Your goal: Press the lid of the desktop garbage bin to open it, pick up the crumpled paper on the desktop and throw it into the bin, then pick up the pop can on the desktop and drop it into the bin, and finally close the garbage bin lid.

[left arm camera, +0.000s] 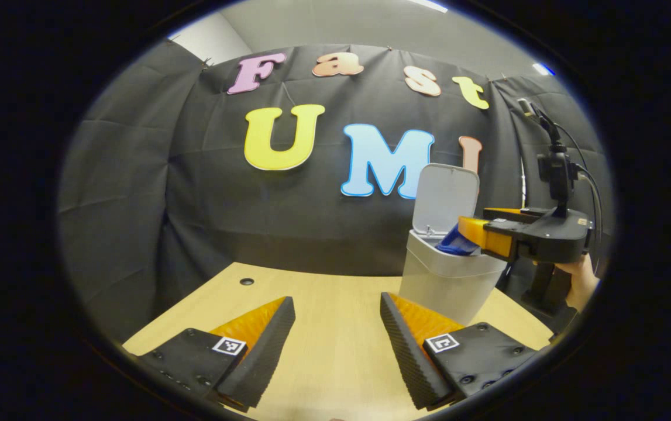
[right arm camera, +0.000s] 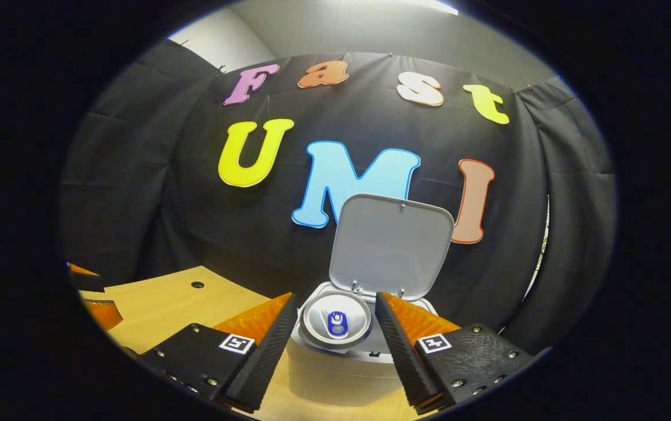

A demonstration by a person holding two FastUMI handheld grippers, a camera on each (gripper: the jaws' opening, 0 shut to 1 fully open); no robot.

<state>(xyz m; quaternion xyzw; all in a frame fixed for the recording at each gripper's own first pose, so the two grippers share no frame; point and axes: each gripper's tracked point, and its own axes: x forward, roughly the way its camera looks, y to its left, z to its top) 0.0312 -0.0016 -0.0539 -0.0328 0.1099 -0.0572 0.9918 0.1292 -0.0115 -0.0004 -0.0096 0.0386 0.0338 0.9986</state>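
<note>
Right gripper (right arm camera: pixel 335 327) grips the can (right arm camera: pixel 336 323) over the bin (right arm camera: pixel 341 374) mouth, can end-on toward the camera, axis roughly level. Lid (right arm camera: pixel 391 245) stands open behind it. Left gripper (left arm camera: pixel 337 333) is spread, holding nothing, farther from the bin; release likely drops it in.

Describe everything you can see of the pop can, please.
The pop can looks like shiny metal, with a silver top and a blue tab; the left gripper view shows its side as blue. It sits between the right claw's two fingers, over the open mouth of the garbage bin, whose lid stands raised behind it.
</note>
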